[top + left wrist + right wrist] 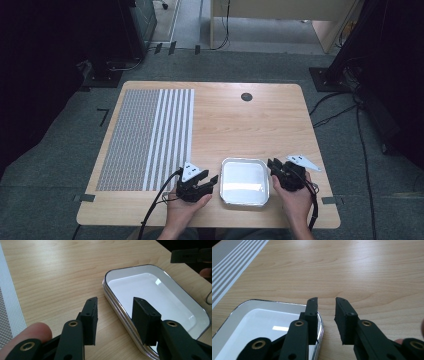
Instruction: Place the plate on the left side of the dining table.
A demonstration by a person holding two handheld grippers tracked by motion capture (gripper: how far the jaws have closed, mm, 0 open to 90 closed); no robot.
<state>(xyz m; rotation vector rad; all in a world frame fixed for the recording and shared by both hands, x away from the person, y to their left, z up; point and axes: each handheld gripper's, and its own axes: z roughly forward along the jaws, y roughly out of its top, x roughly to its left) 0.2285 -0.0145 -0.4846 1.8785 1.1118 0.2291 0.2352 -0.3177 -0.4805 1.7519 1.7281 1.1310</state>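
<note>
A shallow white tray (244, 182) with a dark rim line and shiny metal sides lies flat on the wooden bench (235, 125), near the edge closest to the person and a little right of the middle. Its inside is bare and bright, with a patch of glare on the floor of it.

The left tongs (214, 181) sit just beside the tray's left side, held low over the bench by the left hand (184, 209). In the left gripper view the two jaws straddle the tray's near wall (117, 310) — one jaw outside over bare wood, the other over the white inside — with a clear gap to the rim on both sides, so they stand part open and grip nothing.

The right tongs (271, 166) sit at the tray's right side, held by the right hand (296, 200). In the right gripper view the jaws are close together but not meeting; the left one stands over the tray's corner rim (320, 322) and the other over bare wood beside it. Whether the pads press on the rim cannot be told from here — a narrow strip of wood shows in the gap between them.

A grey-and-white striped mat (145, 137) covers the bench's left part, well apart from the tray, and a small dark round cap (246, 97) sits in the bench near its far edge.
</note>
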